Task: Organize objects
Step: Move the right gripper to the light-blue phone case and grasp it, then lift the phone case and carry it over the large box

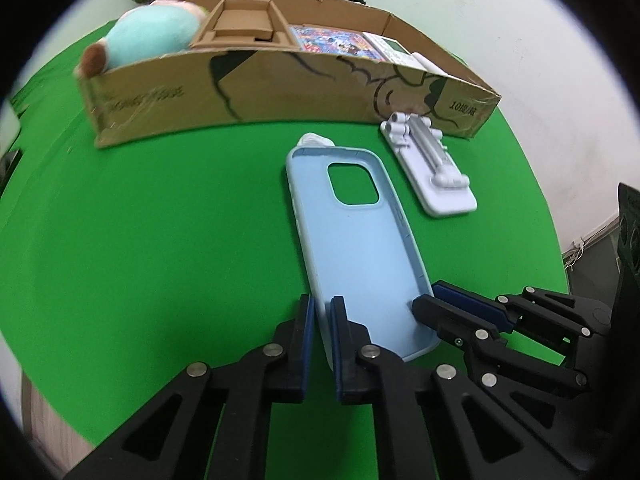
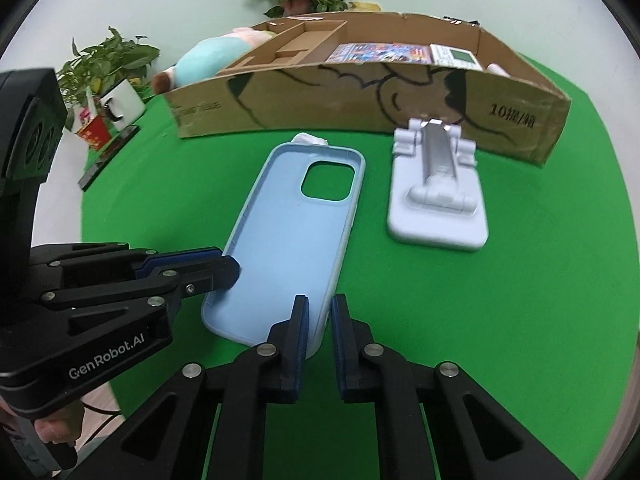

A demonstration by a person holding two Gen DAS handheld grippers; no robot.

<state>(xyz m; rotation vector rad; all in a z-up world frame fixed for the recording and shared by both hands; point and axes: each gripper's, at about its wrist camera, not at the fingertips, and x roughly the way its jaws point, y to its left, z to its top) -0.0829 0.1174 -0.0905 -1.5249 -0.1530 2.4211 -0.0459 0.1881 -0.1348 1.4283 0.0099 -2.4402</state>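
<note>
The phone case [image 1: 356, 240] lies open side up on the table cover [image 1: 140, 240], with the phone stand [image 1: 432, 168] just beside it on its right and a small crumpled thing [image 1: 316, 140], too hidden to tell, touching its far end. Behind both stands the long cardboard box [image 1: 280, 92], which holds a plush toy [image 1: 152, 36] at its left end, a cardboard insert [image 1: 244, 24] next to that, then a picture book [image 1: 332, 42] and a small device [image 1: 394, 52] further right. The left gripper [image 1: 322, 312] clamps the case's near left rim and the right gripper [image 2: 320, 312] its near right rim, while potted plants [image 2: 108, 60] stand on the table's left edge and behind the box.
</note>
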